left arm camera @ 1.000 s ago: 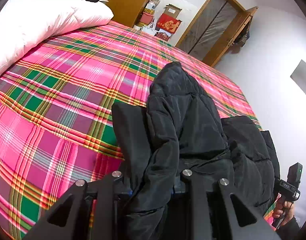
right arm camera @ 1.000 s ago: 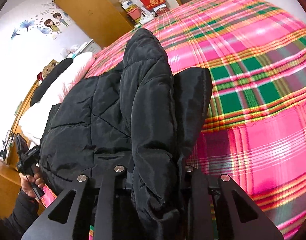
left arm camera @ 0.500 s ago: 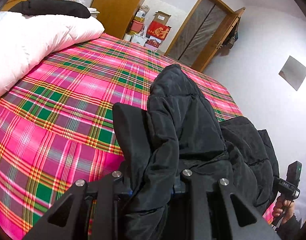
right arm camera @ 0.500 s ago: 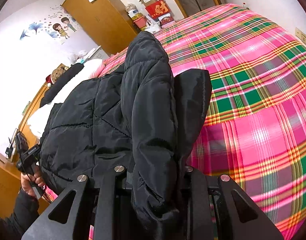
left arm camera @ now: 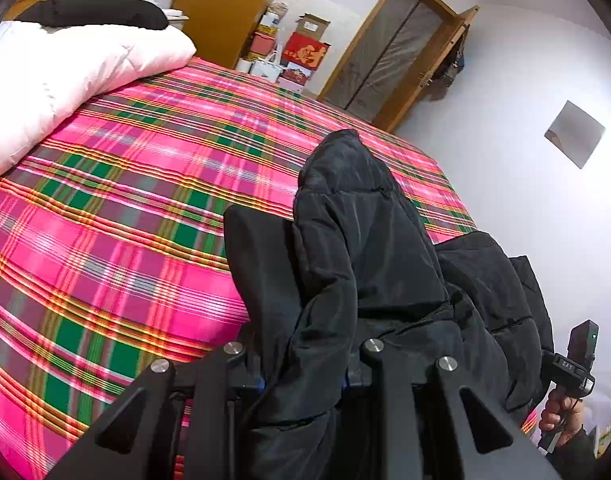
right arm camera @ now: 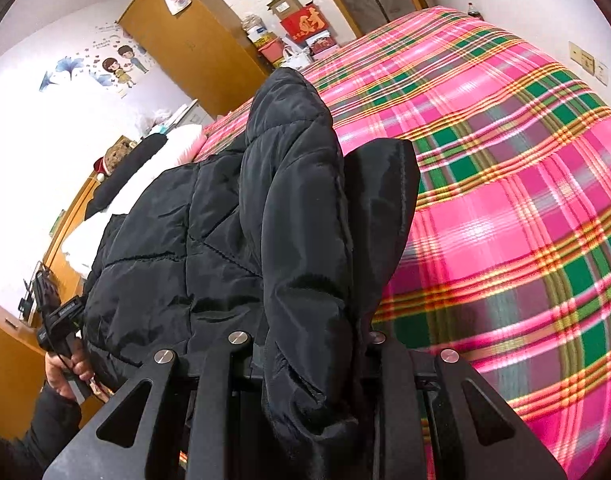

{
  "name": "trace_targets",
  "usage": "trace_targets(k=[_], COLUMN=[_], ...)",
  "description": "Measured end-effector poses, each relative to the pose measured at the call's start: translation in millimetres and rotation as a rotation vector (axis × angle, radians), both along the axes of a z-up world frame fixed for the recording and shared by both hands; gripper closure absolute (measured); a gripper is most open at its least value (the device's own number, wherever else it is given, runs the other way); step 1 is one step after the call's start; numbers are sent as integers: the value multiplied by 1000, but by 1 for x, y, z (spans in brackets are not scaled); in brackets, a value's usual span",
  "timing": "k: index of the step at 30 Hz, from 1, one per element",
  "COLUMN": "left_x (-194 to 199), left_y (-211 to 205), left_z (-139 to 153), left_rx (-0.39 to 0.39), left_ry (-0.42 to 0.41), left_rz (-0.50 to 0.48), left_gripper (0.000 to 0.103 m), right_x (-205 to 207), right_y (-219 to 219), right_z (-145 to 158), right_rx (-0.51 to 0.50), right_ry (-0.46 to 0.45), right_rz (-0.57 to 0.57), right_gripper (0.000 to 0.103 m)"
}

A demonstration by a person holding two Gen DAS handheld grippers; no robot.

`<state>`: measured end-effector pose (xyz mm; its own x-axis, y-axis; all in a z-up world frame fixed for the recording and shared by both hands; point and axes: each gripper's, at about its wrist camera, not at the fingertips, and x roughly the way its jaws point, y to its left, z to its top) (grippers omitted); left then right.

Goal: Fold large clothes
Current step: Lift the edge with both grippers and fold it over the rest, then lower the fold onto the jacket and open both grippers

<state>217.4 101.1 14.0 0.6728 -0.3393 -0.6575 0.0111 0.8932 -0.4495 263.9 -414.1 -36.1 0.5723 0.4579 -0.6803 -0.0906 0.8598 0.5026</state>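
I am gripping the black puffer jacket (left arm camera: 369,248) with both claws. My left claw (left arm camera: 301,364) is clamping a bunched fold of its quilted fabric between the jaws, and the cloth is spilling forward over the fingers and hanging down in front of the camera. My right claw (right arm camera: 305,356) is pinching another thick fold of the same jacket (right arm camera: 209,248) in the same way, with a flap of smooth black lining standing up just beside it.

The jacket is stretching between my two claws, held up above the bed (left arm camera: 105,208), which is wearing a pink, green and yellow plaid cover. From my left camera I am seeing my right hand (left arm camera: 561,412) wrapped around its claw's handle at the far edge of the jacket; from my right camera I am seeing my left hand (right arm camera: 65,368) doing likewise. A white duvet (left arm camera: 57,76) is lying at the head of the bed, with a black pillow (left arm camera: 93,12) on top of it.
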Motion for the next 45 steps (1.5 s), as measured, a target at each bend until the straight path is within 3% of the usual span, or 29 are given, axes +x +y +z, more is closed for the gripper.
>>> trace_targets(k=[12,18,22,26,30,35,39,45], left_x=[24,37,38,33,29,25,22,6], left_y=[-92,-137,-155,-149,-145,-138,-125,-117], left_z=[-16,-58,-98,-133,-144,-140,-124,-83], left_rx=[-30,-56,-32,-41,-51,-71,-94,-8], left_ry=[18,63,126,181,180,202,218,115], left_rz=[-95,-142,-139,-115,-106,-87,-68,-32], left_gripper=[78,78,77,71,64,54,53,56], right_x=[-4,2,6,9,10,-1,-20,-38], right_y=[-84,-131,-158,-167,-171,-167,-163,-159], right_z=[-11,-33,-66,-91,-101,-81,-51,-7], right_rx=[-7,-10,7,36,59,-10,-108,-224], right_ry=[13,42,108,150,159,163,120,3], right_rz=[-96,-149,-191,-223,-268,-291,-298,-375], right_gripper=[80,79,76,57,39,36,36,36])
